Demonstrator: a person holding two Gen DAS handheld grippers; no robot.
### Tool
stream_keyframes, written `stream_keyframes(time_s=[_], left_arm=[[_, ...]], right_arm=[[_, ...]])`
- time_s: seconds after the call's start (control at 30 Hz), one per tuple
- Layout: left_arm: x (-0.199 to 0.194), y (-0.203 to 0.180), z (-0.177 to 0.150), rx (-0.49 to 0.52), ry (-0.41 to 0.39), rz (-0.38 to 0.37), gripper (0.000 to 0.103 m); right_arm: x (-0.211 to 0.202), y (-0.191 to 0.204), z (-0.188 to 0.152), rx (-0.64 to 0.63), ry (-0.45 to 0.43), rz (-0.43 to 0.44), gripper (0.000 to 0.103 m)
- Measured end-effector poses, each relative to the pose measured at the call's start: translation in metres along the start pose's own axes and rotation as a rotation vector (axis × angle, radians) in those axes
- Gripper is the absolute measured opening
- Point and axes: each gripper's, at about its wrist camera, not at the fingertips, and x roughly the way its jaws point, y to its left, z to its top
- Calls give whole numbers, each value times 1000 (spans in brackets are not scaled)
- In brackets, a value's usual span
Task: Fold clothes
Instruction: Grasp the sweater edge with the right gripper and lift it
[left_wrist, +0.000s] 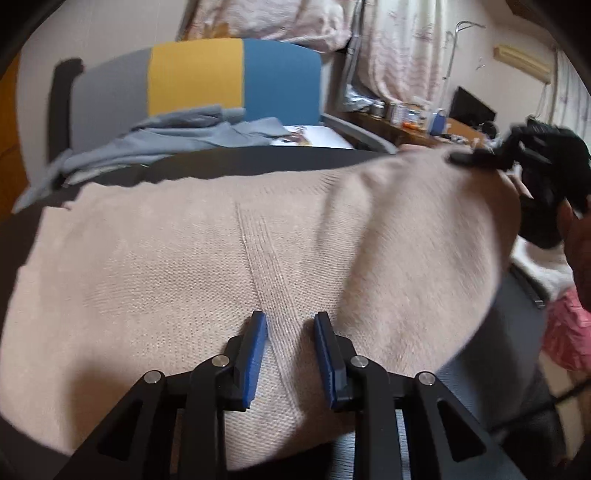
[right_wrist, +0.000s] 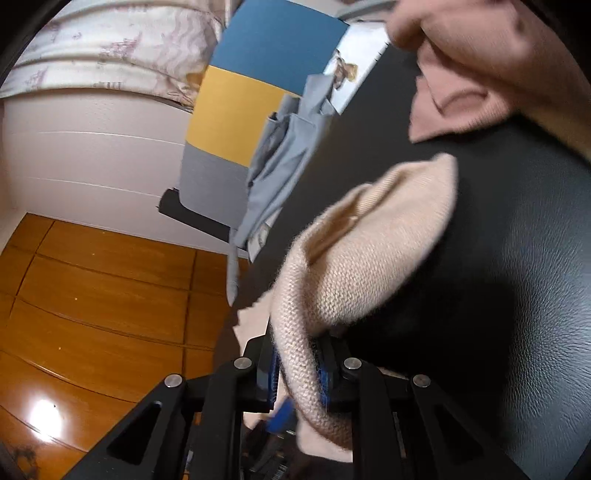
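1. Where the left wrist camera looks down, a beige knit sweater (left_wrist: 229, 236) lies spread over a dark tabletop (left_wrist: 207, 162), covering most of the view. The left gripper (left_wrist: 291, 332) hangs over the sweater's near part with its blue pads (left_wrist: 258, 354) parted either side of a knitted seam; whether they pinch the cloth cannot be told from this angle. At the far right edge the right gripper (left_wrist: 480, 157) sits at the sweater's raised far corner. Beyond the table lie a grey garment (left_wrist: 155, 140) and a chair (left_wrist: 195, 77) with a grey, yellow and blue back.

2. Seen from the right wrist camera, the right gripper (right_wrist: 299, 373) is clenched on a thick fold of the beige knit sweater (right_wrist: 354, 258), which bulges forward from between the pads above a black leather-like surface (right_wrist: 517, 258). More pinkish knit (right_wrist: 472, 74) hangs at the upper right. To the left are the grey garment (right_wrist: 280, 155), the chair back (right_wrist: 236, 110) and an orange wooden floor (right_wrist: 92, 295).
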Motion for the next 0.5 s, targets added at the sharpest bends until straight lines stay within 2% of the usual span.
stream_keyframes(time_s=[0.1,0.17,0.33,0.4,0.47,0.5], left_arm=[[-12,11,1,-74,-17,-63,25],[-27,32,-2,-140,-57,-17,25],[-80,108,-28,-317,-185,185,25],[-86,138,-43,-377,-177,253,25],[-84,163,-58,-438,-140,265,24],[-88,170,-65,-462,-163,224,24]], right_arm=[[-8,29,5,-38,2,-31,16],[-6,51,4,-64,15,-58,16],[13,109,-11,-176,50,-95,16],[31,138,-26,-237,73,-93,16],[52,163,-42,-300,94,-98,16],[67,176,-52,-338,109,-103,16]])
